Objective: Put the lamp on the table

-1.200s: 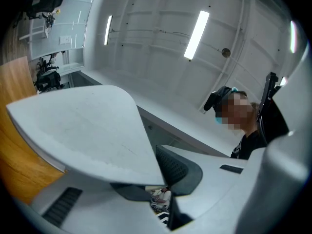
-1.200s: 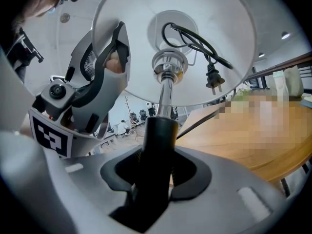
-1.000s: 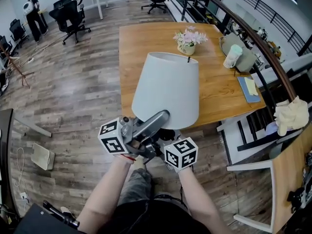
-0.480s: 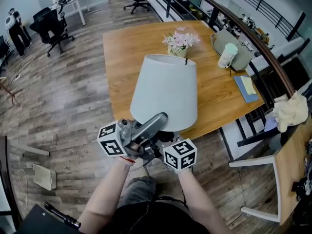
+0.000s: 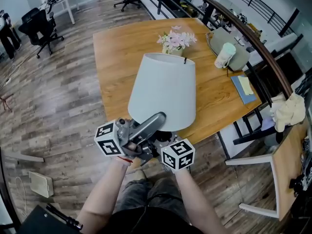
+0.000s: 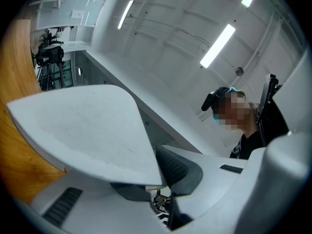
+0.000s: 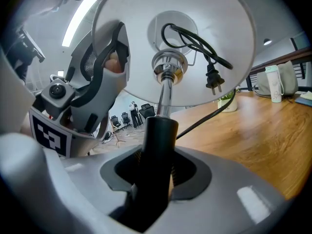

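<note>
A lamp with a white cone shade (image 5: 163, 91) hangs tilted over the near edge of the wooden table (image 5: 117, 48). My left gripper (image 5: 148, 124) is shut on the shade's lower rim; in the left gripper view the rim (image 6: 92, 130) lies pinched between the jaws. My right gripper (image 7: 157, 177) is shut on the lamp's black stem (image 7: 158, 140), below the chrome socket (image 7: 165, 65). The black cord and plug (image 7: 212, 77) dangle inside the shade. The lamp's base is hidden under the shade and grippers.
On the table stand a pot of pink flowers (image 5: 174, 42), a grey bag (image 5: 234, 50) with a pale bottle (image 5: 224, 56), and a blue notebook (image 5: 242, 89). A white chair (image 5: 253, 157) is at the right, with a dark railing behind the table.
Both grippers have carried the lamp closer to the table; the tabletop now sits nearer and further left in the head view. Neither grip has altered.
</note>
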{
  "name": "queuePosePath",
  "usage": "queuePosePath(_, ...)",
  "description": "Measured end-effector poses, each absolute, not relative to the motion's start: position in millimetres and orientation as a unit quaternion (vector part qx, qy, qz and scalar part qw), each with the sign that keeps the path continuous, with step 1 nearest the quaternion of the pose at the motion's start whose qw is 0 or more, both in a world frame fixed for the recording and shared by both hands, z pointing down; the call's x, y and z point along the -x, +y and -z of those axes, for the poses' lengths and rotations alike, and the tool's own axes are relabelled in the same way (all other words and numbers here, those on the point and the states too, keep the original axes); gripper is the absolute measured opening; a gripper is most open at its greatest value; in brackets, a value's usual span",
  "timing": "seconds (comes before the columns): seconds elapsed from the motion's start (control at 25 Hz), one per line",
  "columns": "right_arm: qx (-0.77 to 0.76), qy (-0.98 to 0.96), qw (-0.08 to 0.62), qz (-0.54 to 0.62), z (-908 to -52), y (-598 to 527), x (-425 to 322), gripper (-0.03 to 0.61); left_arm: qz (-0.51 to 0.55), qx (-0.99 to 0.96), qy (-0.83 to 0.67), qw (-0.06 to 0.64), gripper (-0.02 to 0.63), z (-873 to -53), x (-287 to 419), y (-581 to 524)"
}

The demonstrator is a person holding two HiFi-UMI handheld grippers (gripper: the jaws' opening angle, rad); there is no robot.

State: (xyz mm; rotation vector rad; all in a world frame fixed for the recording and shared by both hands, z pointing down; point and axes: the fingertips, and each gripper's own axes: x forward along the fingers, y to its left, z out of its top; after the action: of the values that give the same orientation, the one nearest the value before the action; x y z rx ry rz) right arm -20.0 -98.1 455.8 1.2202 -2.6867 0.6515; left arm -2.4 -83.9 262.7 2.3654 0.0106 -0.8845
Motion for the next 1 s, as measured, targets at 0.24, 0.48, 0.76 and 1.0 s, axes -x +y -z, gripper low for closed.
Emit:
queuePosePath(0.24,-0.397,-0.89,0.067,-0.212,-461.2,-121.7,12.0,0.16,0.338,-0.891,-0.004,0.304,0.028,-268.1,-4.8,-107.4)
queuePosePath(0.48,-0.374,-0.9,0.064,-0.214,-465.0,-161.8,14.1,0.158,0.334,-0.895,-0.026,0.294,0.028,-271.5,-8.3,-147.4)
queuePosePath(0.76,-0.349,-0.911,0.08,-0.206,-467.1,-212.1,10.8,0.16,0.344,-0.893,-0.053,0.287,0.026,-273.5,-11.3,-197.3)
queuePosePath(1.0,-0.333,-0.917,0.091,-0.202,-474.3,-244.4,10.2,0.16,0.346,-0.892,-0.071,0.284,0.025,-280.1,-14.2,-229.3)
